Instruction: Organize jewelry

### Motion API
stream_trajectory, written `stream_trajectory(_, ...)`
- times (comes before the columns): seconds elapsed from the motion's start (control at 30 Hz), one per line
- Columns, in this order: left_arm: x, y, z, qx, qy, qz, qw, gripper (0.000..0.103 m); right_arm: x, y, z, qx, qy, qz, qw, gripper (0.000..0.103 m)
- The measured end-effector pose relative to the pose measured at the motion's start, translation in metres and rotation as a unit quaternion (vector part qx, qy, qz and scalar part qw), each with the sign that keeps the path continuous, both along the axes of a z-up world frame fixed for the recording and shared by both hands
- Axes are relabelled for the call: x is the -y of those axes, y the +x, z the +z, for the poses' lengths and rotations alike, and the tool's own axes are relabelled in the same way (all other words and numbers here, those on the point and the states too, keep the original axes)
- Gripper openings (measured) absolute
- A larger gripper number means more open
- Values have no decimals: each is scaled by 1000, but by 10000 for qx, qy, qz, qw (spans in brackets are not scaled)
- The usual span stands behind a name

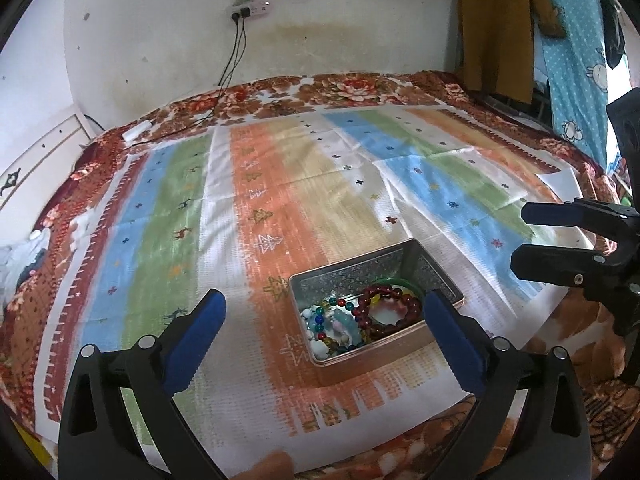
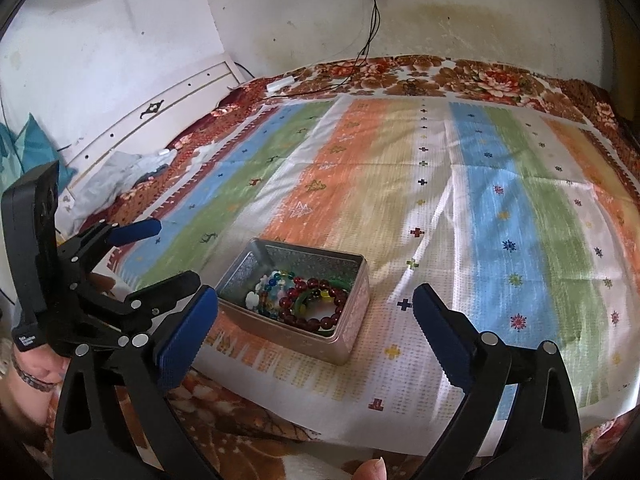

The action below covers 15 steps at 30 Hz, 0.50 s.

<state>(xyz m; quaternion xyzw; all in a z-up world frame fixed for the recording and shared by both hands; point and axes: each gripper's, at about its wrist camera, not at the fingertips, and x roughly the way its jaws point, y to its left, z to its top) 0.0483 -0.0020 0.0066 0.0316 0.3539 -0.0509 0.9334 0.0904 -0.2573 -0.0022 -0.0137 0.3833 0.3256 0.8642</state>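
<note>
Left wrist view shows the metal tin [image 1: 376,304] resting on the striped cloth [image 1: 280,184] that covers the bed, near its front edge, with the bead bracelets [image 1: 390,310] heaped inside; no jewelry is visible on the cloth outside the tin. The left gripper [image 1: 324,328] hovers just short of the tin with its fingers [image 1: 196,340] spread wide and holding nothing. The right gripper [image 2: 316,332] likewise stands with fingers [image 2: 440,336] wide apart and empty, the tin [image 2: 296,300] slightly left of its centre line. This layout fits either jewelry already gathered into the tin or a tin awaiting sorting out; the pictures do not settle which. For any grasp here, approach from above, close on one strand only, and steady the light tin against sliding on the soft cloth.
</note>
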Motion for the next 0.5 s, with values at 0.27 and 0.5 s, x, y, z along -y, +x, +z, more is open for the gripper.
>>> stream_trajectory(0.27,-4,1,-1,-49,-117,84,9999,97,0,1,-2,-56,-30,-18,10000,99)
stream_trajectory(0.5,-3,1,-2,-59,-134,64,9999,97,-2,-2,-4,-50,-124,64,9999,99)
